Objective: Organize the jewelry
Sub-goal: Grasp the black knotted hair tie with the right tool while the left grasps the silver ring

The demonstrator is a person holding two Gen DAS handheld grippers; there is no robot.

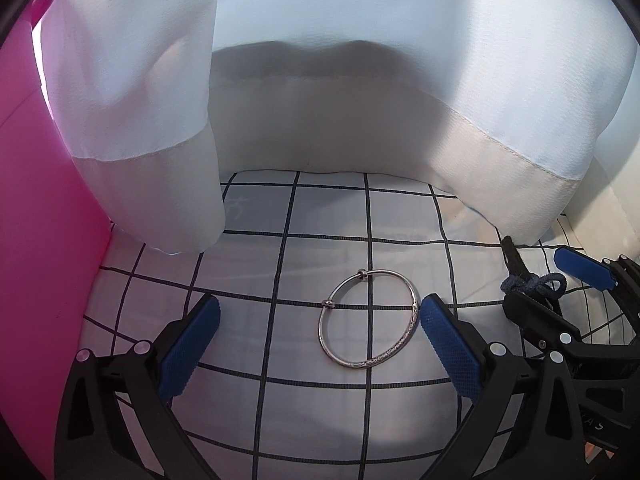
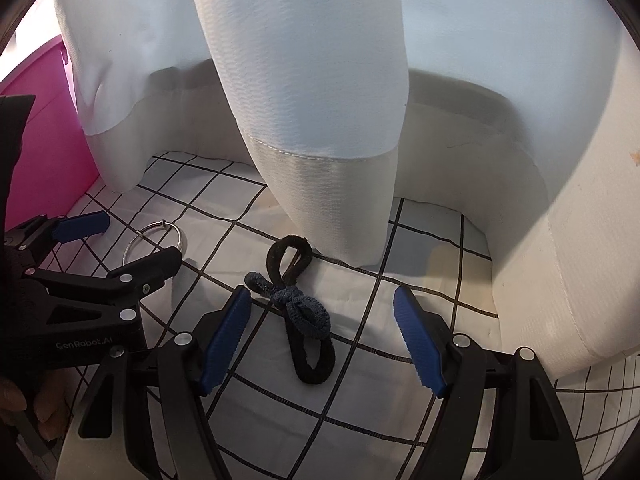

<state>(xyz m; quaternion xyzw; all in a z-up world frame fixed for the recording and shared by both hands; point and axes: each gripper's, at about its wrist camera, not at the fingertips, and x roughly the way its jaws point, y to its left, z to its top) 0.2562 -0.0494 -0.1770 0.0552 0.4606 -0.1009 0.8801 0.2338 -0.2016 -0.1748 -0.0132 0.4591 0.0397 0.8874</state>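
Note:
A silver bangle (image 1: 320, 328) lies flat on the white checked cloth (image 1: 256, 320). My left gripper (image 1: 320, 304) stands open around it, the ring close to the right pad and untouched. It shows again as the bangle (image 2: 132, 246) under the left gripper (image 2: 140, 236) in the right wrist view. A black hair tie (image 2: 312, 360) and a dark blue hair tie (image 2: 298, 310) lie tangled together on the cloth. My right gripper (image 2: 322, 294) is open just above them, and its pads are not touching them. In the left wrist view the right gripper (image 1: 534, 280) is at the far right.
White curtain folds (image 1: 152, 100) hang down to the cloth just behind both items, one fold (image 2: 320, 140) almost touching the black tie's far loop. A pink plastic bin (image 1: 40, 260) stands at the left. A hand (image 2: 20, 400) holds the left gripper.

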